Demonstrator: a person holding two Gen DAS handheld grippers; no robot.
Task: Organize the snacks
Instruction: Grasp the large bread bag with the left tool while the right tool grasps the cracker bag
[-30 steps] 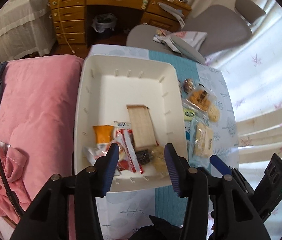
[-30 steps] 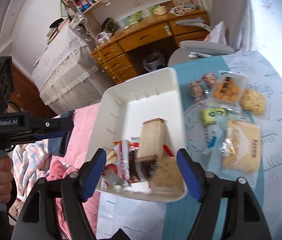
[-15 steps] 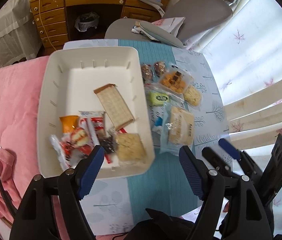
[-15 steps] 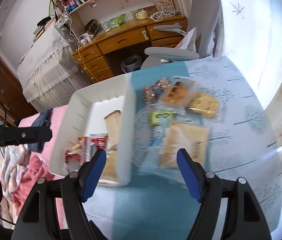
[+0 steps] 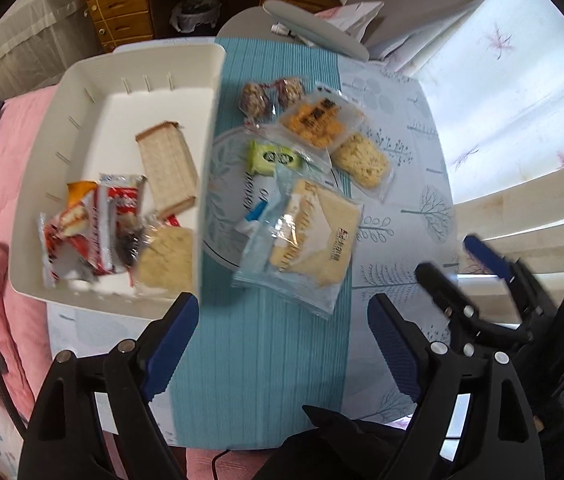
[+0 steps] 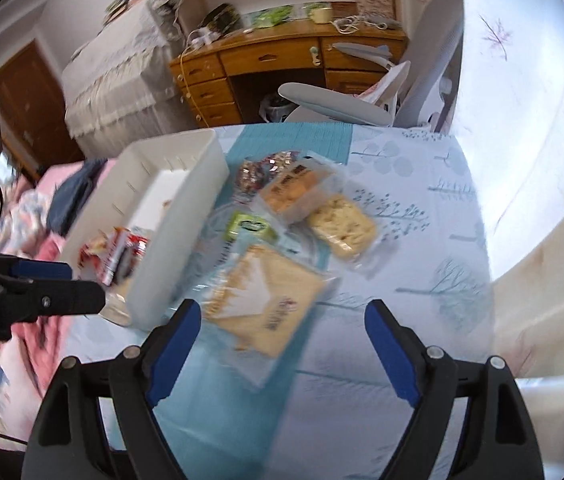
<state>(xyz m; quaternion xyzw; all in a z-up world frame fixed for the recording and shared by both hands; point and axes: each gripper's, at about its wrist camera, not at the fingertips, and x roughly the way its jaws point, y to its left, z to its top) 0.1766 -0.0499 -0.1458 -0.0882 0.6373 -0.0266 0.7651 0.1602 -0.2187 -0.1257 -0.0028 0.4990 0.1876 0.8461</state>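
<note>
Behind everything a wooden desk [image 6: 282,60] with drawers and a grey office chair [image 6: 421,80] can be seen, and a pink blanket [image 5: 10,152] is spread along the left side of the bench [image 5: 413,184], which is covered with a pale blue tree-print cloth and a teal runner [image 5: 258,340]. On the bench's left part a white bin [image 5: 218,80] is set, and several snacks are already piled in it: a long cracker pack [image 5: 166,168], some red-and-white wrappers [image 5: 98,224] and a pale square biscuit [image 5: 168,258] at the near corner. Just to the right of the bin, on the runner and cloth, the loose snacks are bunched together: two dark round sweets [image 5: 270,94], an orange cracker pack [image 5: 317,120], a green packet [image 5: 272,157], a crumbly pale bar [image 5: 361,158] and, nearest the camera, a big clear-wrapped cracker sandwich pack [image 5: 305,240] partly overlapping the others. The left gripper [image 5: 282,340] is hung over the runner with its blue-padded jaws spread wide and still opening, nothing caught between them. The right gripper [image 6: 282,340] is likewise spread and opening, nothing clamped; the big cracker pack is seen just beyond its fingers, not touched. The right-wrist view is pretty smeared by motion blur, so fine print on the wrappers can't be read.
</note>
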